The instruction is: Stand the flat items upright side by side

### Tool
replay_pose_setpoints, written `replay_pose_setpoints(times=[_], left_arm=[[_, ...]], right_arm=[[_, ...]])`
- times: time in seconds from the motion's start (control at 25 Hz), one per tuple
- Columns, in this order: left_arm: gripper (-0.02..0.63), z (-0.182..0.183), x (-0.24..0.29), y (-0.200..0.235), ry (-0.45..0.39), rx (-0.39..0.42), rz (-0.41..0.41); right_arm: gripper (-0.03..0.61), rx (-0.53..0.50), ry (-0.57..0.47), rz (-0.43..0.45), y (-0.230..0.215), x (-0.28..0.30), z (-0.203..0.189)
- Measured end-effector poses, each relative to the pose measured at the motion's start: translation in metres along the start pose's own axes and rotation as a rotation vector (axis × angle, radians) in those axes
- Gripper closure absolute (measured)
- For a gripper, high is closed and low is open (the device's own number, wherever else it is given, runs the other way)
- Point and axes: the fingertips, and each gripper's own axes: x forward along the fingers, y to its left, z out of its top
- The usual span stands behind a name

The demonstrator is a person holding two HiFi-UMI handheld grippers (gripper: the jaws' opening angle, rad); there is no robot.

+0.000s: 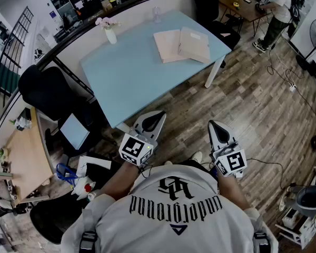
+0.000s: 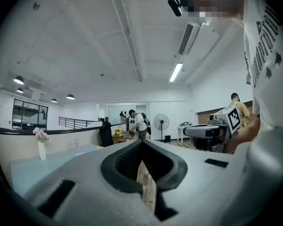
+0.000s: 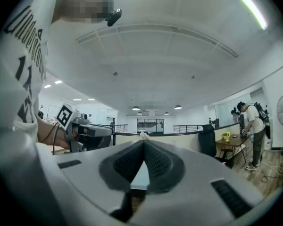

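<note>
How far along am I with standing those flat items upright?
Nothing is done yet: the left beige item and right beige item both lie flat on the table. Nothing is in hand: left gripper and right gripper are shut, empty, short of it. Left: stand both upright.

Open office (mezzanine railing [image 1: 89, 26]): desks [image 1: 21, 162], swivel chairs [image 1: 47, 91].

The flat items [image 1: 185, 44] are too small to tell books from folders. The upper edge cuts off the far person [image 1: 277, 10].
</note>
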Motion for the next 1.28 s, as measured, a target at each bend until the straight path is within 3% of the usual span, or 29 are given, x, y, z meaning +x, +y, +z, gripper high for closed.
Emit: replay_pose_setpoints(times=[0.56, 1.2, 1.24, 1.28], left_arm=[[0.615, -0.001, 0.047, -0.007, 0.012, -0.008, 0.015], [0.609, 0.005, 0.151, -0.028, -0.013, -0.018, 0.034], [0.519, 0.005, 0.159, -0.030, -0.012, -0.014, 0.037], [0.461, 0.004, 0.166, -0.030, -0.009, -0.010, 0.046]], right_arm=[[0.575, -0.007, -0.004, 0.046, -0.042, 0.001, -0.006], [0.571, 0.009, -0.005, 0.060, -0.148, 0.001, -0.014], [0.525, 0.019, -0.002, 0.054, -0.156, 0.002, -0.016], [0.405, 0.031, 0.002, 0.048, -0.165, 0.002, -0.018]])
